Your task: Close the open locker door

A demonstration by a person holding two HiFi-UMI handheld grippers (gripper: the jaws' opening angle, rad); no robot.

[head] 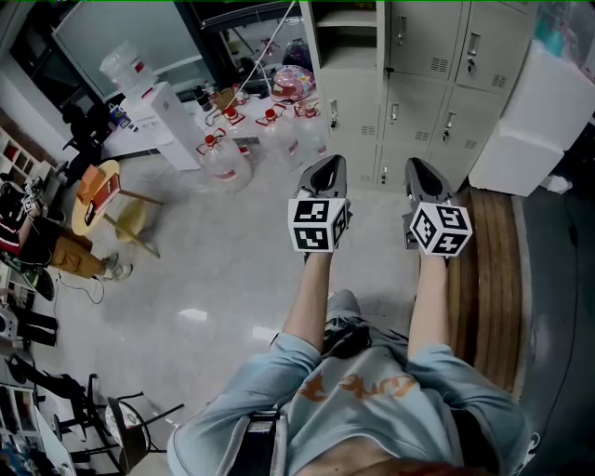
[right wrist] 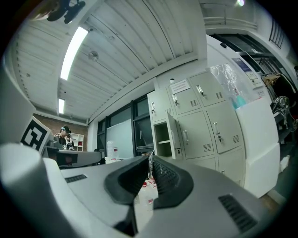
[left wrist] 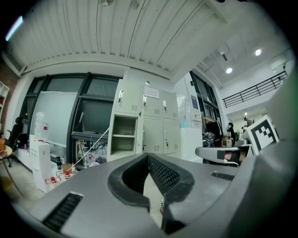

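Note:
A bank of pale grey lockers stands ahead of me. One upper compartment is open and shows a shelf inside. Its door swings outward toward me, as the right gripper view shows; the left gripper view has the same open compartment straight ahead. My left gripper and right gripper are held side by side in the air, well short of the lockers. Both are shut and hold nothing, with the jaw tips together in the left and right gripper views.
Several water jugs with red caps stand on the floor left of the lockers, beside a white dispenser. A big white cabinet stands at the right by a wooden platform. A round wooden table is far left.

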